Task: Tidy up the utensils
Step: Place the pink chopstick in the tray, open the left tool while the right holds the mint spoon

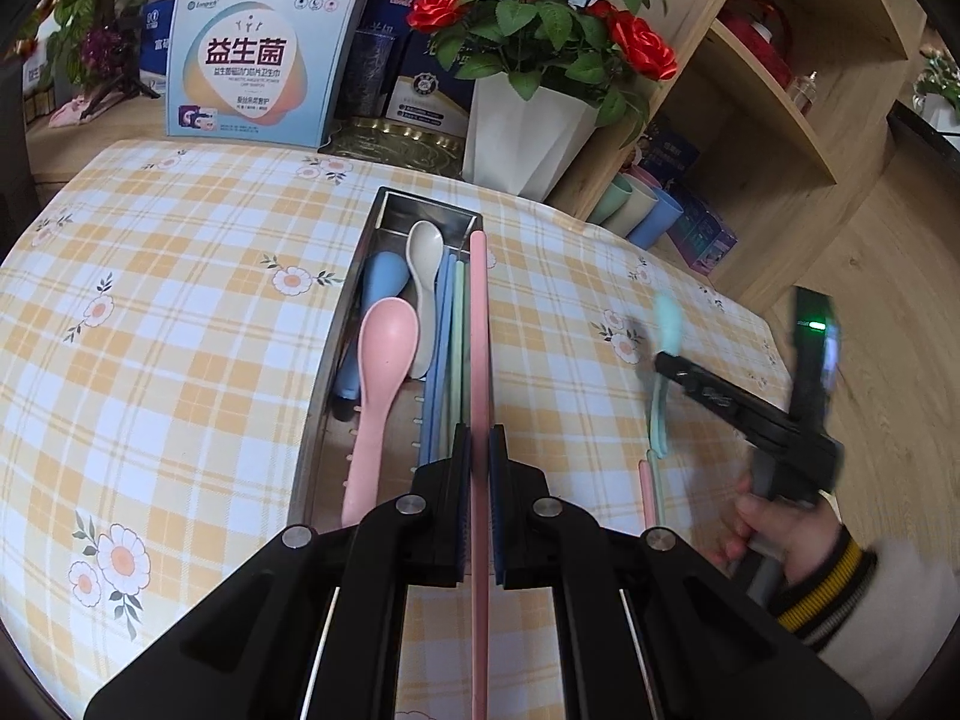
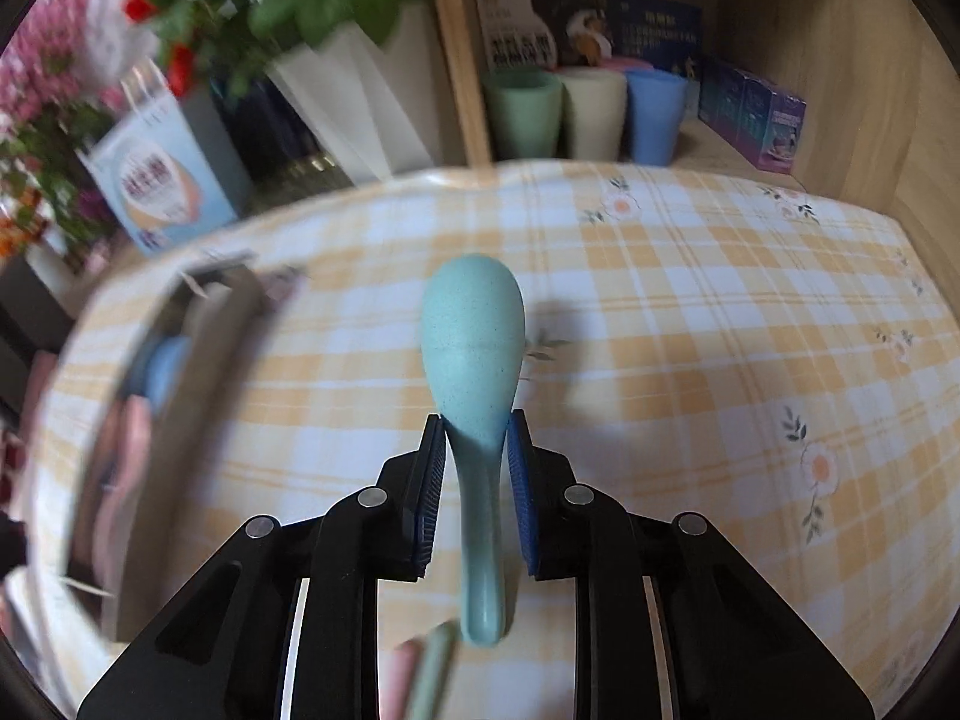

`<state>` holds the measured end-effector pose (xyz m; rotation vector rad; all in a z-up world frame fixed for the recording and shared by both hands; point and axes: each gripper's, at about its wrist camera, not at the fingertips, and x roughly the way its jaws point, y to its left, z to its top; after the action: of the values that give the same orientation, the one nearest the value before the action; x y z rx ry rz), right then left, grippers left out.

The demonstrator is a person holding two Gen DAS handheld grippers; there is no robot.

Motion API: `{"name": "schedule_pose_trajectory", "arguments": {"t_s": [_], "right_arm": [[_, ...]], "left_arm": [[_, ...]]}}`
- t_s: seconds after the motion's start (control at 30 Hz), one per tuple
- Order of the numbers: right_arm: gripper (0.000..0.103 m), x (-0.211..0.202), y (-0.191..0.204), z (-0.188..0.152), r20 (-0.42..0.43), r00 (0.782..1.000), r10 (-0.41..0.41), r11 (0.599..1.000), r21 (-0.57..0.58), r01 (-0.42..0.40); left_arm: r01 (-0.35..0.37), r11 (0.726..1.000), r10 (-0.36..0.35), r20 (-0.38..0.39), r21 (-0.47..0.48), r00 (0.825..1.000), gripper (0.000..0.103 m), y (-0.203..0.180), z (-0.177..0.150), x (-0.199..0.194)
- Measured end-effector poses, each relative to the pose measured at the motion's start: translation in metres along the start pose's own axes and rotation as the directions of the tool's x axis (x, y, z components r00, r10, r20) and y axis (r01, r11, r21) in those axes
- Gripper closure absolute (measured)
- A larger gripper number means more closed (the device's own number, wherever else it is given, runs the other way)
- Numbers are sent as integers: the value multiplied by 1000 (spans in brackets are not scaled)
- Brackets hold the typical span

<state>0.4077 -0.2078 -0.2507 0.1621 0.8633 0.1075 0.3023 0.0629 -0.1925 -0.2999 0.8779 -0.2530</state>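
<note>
One speckled teal spoon (image 2: 472,330), bowl up.

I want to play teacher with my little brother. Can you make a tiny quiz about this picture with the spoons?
1. What colour is the chopstick in the left gripper?
2. True or false: the teal spoon already lies in the metal tray.
3. How many spoons lie in the tray? A) one B) three C) five

Key: 1. Pink. 2. False, it sits between the right gripper fingers. 3. B.
</note>
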Motion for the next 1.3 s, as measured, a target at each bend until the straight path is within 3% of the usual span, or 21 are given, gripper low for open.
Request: {"name": "schedule_pose_trajectory", "arguments": {"t_s": [0.17, 0.2, 0.5, 0.67, 0.73, 0.8, 0.97, 1.07, 1.17, 1.2, 1.23, 1.3], "right_arm": [[85, -24, 4, -6, 53, 995, 90, 994, 55, -93], [103, -25, 4, -6, 59, 994, 95, 993, 60, -98], [103, -24, 6, -6, 46, 990, 131, 989, 61, -133], [99, 0, 10, 0, -54, 976, 212, 975, 79, -207], [93, 8, 12, 1, -83, 976, 200, 978, 82, -193], [42, 11, 13, 1, -83, 979, 184, 980, 96, -176], [41, 23, 12, 0, -91, 975, 203, 973, 131, -191], [45, 35, 18, 3, -115, 969, 220, 970, 135, -204], [63, 50, 30, 5, -169, 966, 198, 978, 106, -182], [77, 51, 34, 5, -164, 971, 175, 983, 86, -163], [80, 54, 38, 6, -178, 970, 163, 986, 66, -154], [96, 55, 43, 7, -186, 977, 108, 994, 28, -105]], "left_arm": [[-7, 999, 7, -6, -35, 1000, 97, 10, 6, 0], [-10, 999, 10, -4, -40, 1000, 97, 12, 8, 0], [-24, 998, 24, -3, -57, 1000, 97, 18, 18, 0], [-20, 998, 20, -8, -57, 1000, 97, 17, 17, 2], [-18, 998, 17, -8, -55, 1000, 97, 16, 17, 3], [-17, 999, 16, -5, -51, 1000, 97, 15, 17, 2], [-11, 998, 10, -7, -55, 1000, 97, 18, 17, 4], [-7, 998, 6, -10, -59, 1000, 97, 19, 15, 5], [-6, 998, 5, -12, -63, 1000, 97, 20, 15, 5], [-6, 998, 5, -13, -63, 1000, 97, 20, 15, 5], [-5, 998, 5, -13, -63, 1000, 97, 20, 16, 4], [-4, 998, 4, -11, -64, 1000, 97, 21, 16, 4]]}}
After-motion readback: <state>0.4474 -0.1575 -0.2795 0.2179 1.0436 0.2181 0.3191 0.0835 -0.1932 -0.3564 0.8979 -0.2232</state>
